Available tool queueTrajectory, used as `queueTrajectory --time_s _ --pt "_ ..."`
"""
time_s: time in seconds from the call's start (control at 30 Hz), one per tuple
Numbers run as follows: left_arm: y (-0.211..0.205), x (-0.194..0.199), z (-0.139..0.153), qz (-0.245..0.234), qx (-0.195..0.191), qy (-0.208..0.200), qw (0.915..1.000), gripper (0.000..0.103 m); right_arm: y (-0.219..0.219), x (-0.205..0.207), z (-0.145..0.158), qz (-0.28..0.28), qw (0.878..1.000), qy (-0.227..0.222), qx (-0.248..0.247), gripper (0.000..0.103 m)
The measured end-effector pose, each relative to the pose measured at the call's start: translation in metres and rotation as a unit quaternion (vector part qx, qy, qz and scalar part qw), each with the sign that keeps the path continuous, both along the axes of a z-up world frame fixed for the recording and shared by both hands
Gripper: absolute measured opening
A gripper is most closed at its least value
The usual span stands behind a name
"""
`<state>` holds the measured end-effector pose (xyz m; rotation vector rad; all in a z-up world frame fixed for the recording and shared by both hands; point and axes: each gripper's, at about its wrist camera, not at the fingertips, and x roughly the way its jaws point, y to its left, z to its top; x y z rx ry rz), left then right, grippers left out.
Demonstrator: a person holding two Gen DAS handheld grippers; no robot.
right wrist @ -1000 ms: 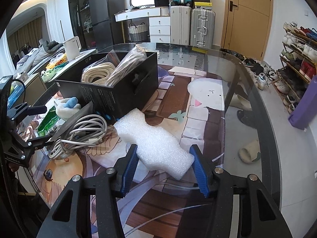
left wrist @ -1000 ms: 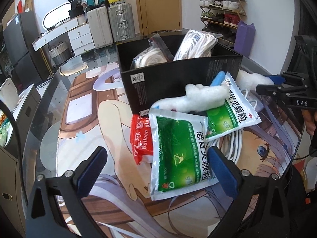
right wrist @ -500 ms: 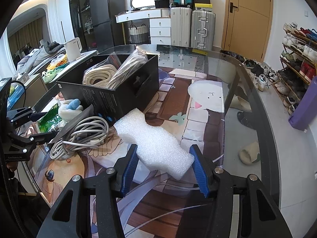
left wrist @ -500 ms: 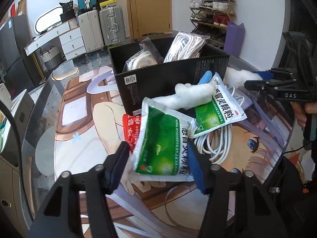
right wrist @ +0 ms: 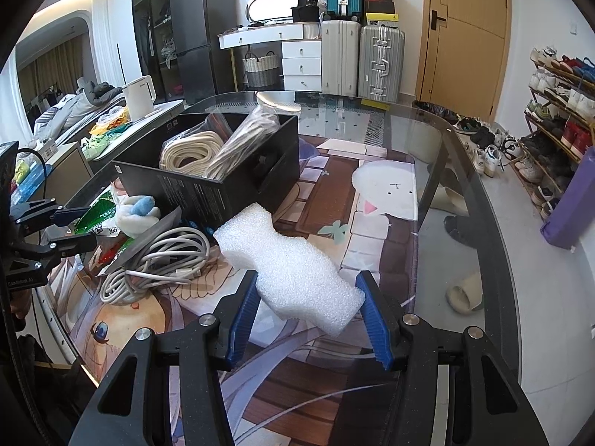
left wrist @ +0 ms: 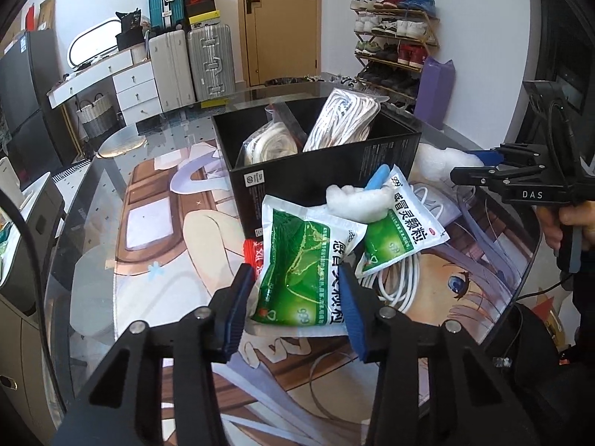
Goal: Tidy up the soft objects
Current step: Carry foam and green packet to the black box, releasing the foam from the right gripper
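My left gripper [left wrist: 295, 282] has a green and white medicine packet [left wrist: 301, 245] between its blue pads; the jaws are closing and the packet bows upward under the squeeze. Behind it lie a second green packet [left wrist: 401, 234], a white and blue plush [left wrist: 357, 200], a red packet [left wrist: 253, 252] and a coiled white cable [left wrist: 394, 282]. The black box [left wrist: 327, 171] holds two bagged ropes [left wrist: 342, 119]. My right gripper [right wrist: 308, 286] is shut on a white foam block [right wrist: 282, 256], held beside the box [right wrist: 208, 193].
Everything sits on a glass table with a printed cartoon mat [right wrist: 327, 193]; its curved edge [right wrist: 465, 171] runs along the right. The other gripper [left wrist: 479, 167] and a person's hand [left wrist: 572, 219] are at the right in the left wrist view. Suitcases, a dresser and a shoe rack stand beyond.
The left jaws went from wide apart to closed on the near green packet, which now buckles and tilts up. The right gripper and its foam block have not moved.
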<state>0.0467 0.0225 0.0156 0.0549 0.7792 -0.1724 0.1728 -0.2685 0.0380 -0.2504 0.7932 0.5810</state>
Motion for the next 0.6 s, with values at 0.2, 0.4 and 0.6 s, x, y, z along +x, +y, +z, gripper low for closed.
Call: queueTrajectory --time_s 0.2,0.4,0.6 --pt "0.005 -0.003 0.010 0.004 -0.015 -0.014 0.9998 0.044 -0.001 -0.002 0.004 0.001 1.000 -0.006 0.006 0.054" --pt "0.013 -0.001 0.020 0.018 -0.038 -0.032 0.9986 0.044 0.004 -0.009 0.012 0.009 1.000 -0.021 0.011 0.054" --pt "0.020 0.005 0.033 0.033 -0.051 -0.049 0.9969 0.044 0.011 -0.016 0.026 0.018 0.999 -0.041 0.011 0.054"
